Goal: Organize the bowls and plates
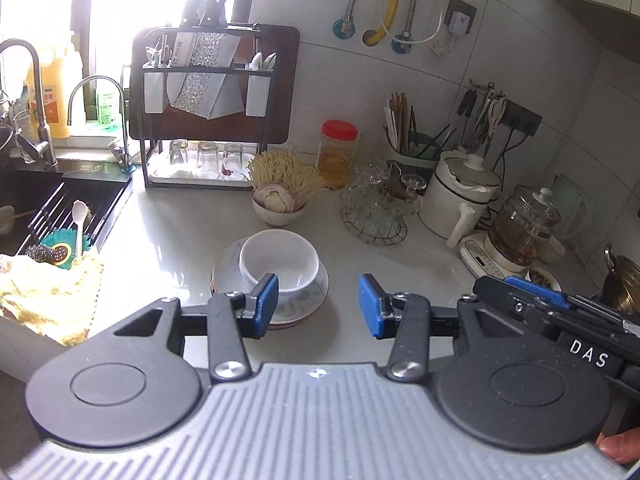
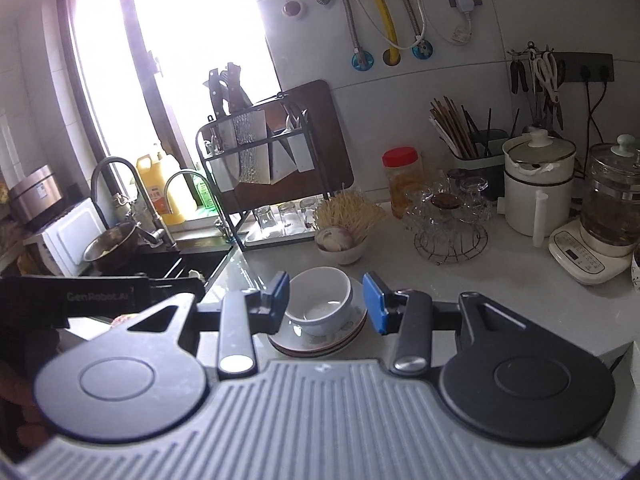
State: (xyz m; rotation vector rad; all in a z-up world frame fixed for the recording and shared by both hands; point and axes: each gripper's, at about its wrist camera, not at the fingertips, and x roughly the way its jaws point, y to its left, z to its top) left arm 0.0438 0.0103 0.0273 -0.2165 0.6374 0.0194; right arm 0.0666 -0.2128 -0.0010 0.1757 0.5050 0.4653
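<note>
Lying beyond open tongs (image 2: 326,300) (bowl (image 2: 320,300))

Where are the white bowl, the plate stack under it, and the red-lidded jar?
white bowl (image 1: 280,264): left wrist view, inner wall of the bowl.
plate stack (image 2: 340,334): right wrist view, front rim of the top plate.
red-lidded jar (image 1: 339,130): left wrist view, on the red lid.

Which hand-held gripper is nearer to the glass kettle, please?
Right. The right hand-held gripper is on the glass kettle's side of the plate stack, just before its base; the left hand-held gripper is further off, toward the sink.
</note>
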